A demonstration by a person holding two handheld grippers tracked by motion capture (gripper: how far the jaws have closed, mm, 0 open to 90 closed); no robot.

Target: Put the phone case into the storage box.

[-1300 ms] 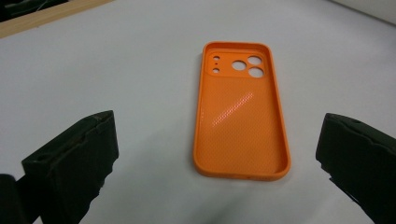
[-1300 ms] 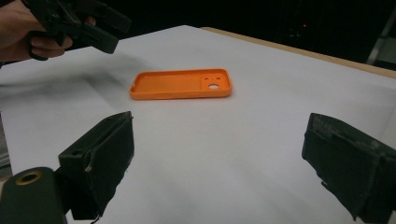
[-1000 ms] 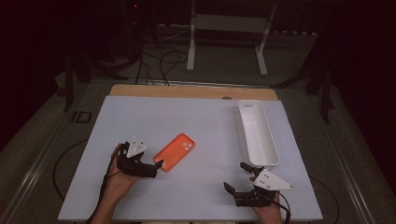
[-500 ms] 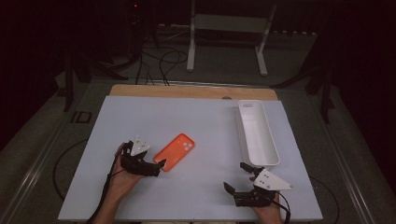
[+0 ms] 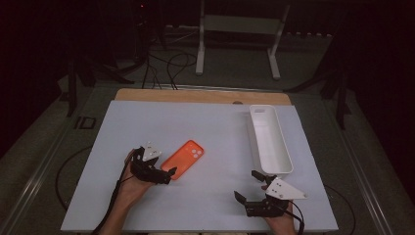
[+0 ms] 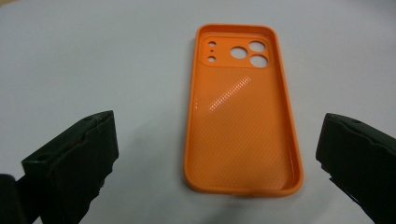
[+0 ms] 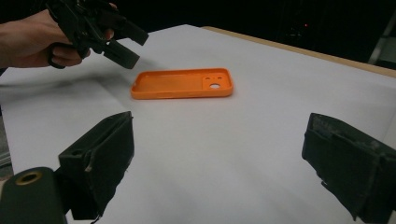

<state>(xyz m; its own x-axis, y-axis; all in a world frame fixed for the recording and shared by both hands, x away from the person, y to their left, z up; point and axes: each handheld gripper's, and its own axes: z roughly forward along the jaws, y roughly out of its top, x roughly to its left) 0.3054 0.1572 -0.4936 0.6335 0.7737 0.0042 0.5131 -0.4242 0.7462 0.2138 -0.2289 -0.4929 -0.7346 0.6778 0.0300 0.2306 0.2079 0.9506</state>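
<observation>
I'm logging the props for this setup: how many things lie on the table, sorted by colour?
Orange: 1, the phone case, lying open side up.
White: 1, the long tray at the right.
Total: 2.

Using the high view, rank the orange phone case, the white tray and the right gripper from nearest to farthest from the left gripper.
1. Orange phone case: just ahead of the open left gripper, toward the table's middle.
2. Right gripper: open, at the near edge on the right.
3. White tray: along the right side, reaching toward the far edge.
</observation>
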